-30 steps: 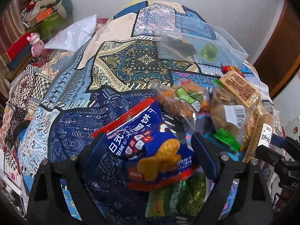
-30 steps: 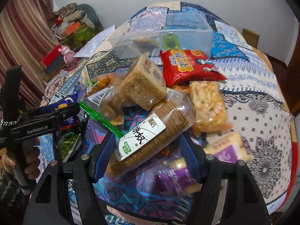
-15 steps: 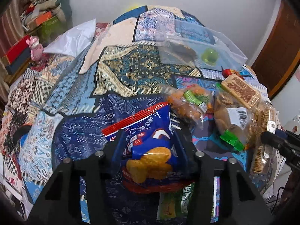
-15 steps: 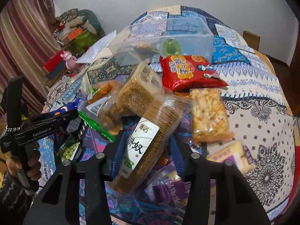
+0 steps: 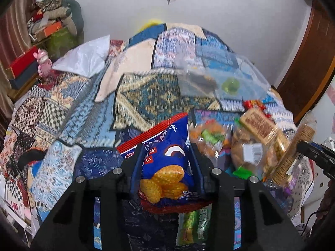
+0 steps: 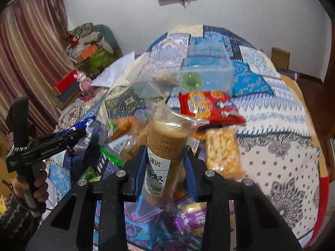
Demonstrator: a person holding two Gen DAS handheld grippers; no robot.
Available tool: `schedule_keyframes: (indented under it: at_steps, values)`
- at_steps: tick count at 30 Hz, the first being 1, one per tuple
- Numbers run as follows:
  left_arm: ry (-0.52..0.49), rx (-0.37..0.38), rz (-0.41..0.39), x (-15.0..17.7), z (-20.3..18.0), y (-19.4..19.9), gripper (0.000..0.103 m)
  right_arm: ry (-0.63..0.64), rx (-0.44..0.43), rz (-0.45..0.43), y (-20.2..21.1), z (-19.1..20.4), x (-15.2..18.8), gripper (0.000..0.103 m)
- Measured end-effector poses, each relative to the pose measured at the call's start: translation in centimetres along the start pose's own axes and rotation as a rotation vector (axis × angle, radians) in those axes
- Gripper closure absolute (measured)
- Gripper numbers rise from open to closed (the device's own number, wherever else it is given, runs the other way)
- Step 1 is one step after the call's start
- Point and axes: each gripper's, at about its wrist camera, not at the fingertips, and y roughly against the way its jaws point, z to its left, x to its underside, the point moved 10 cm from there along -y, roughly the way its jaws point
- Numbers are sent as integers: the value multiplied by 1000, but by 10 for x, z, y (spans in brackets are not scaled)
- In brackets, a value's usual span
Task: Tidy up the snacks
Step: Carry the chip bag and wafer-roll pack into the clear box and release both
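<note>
Above the patterned bedspread (image 5: 69, 106), both grippers, open a second ago, are now clamped and lifting: left gripper (image 5: 166, 168) on the blue cracker bag (image 5: 165, 159), right gripper (image 6: 165, 170) on the biscuit sleeve (image 6: 165, 146), probably bound for the clear bin (image 6: 209, 71)

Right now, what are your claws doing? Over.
Left claw shut on blue cracker bag. Right claw shut on biscuit sleeve. Clear bin ahead, red bag between.

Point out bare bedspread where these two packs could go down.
Free: bedspread right of the red bag and yellow pack; also bedspread between the white bag and clear bin. Crowded: the pile around the biscuit tube.
</note>
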Motion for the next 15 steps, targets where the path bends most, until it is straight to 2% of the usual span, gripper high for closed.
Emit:
schedule_keyframes:
  at_steps: [8, 15]
  values:
    - [-6, 42, -80, -41, -19, 20, 61, -12, -1, -61, 9, -6, -27, 72]
    - [-21, 78, -123, -81, -40, 17, 61, 0, 19, -158, 30, -14, -74, 72]
